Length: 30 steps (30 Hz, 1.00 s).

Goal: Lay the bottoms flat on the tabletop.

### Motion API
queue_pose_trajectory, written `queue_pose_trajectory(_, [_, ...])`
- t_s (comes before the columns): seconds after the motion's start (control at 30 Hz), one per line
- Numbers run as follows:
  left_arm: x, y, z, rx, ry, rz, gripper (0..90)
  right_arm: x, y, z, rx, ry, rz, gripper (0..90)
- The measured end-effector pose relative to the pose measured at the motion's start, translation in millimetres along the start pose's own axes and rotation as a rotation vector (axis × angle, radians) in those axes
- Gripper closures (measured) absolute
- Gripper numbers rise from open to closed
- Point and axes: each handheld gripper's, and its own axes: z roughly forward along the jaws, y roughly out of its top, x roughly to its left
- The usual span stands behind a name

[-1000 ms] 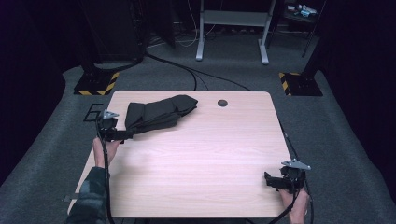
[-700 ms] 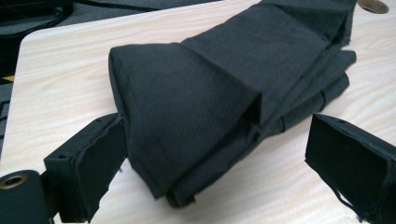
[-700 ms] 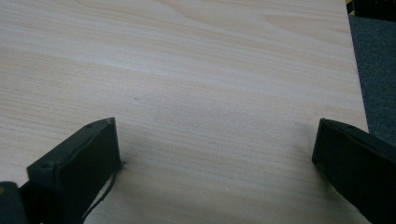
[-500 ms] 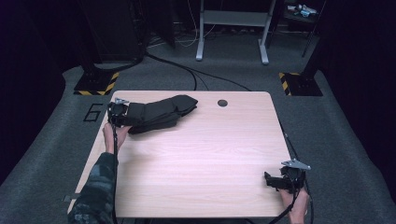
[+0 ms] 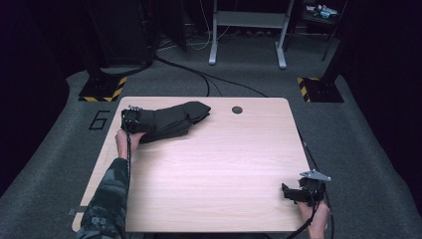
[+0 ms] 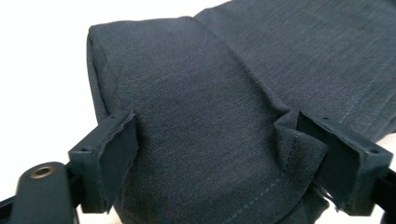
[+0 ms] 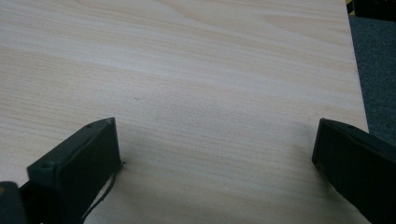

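Dark grey carpet surrounds the pale wooden table (image 5: 209, 169), with a white-legged frame (image 5: 247, 30) standing beyond its far edge and black-and-yellow striped feet (image 5: 102, 92) off each far corner. No container stands on the table; a small round dark hole (image 5: 237, 109) sits near the far edge.

A folded dark garment (image 5: 169, 119) lies at the far left part of the table. Its long axis runs roughly left to right, slightly slanted, with the right end nearer the far edge and the left end nearer the person.

At that left end sits the left tool (image 5: 132, 118). In the left gripper view its jaws stand wide on either side of a rounded fold of the cloth (image 6: 205, 140); they have just been closing, and the fabric bunches against both pads.

Well apart, by the near right corner, the right tool (image 5: 288, 192) rests low over bare wood, its jaws wide apart with nothing between them.
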Motion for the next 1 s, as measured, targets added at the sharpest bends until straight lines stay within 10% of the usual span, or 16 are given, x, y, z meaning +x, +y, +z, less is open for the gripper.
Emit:
queue_pose_trajectory(0.4, [-11.3, -1.8, 10.9, 0.05, 0.074, 0.056, 27.9, 0.1, 0.1, 0.2, -0.003, -0.007, 0.01, 0.2])
queue_pose_trajectory(1.0, [-14.2, -3.1, 9.4, 0.06, 0.065, 0.087, 41.7, 0.6, -0.2, -0.2, -0.003, -0.01, 0.018, 0.6])
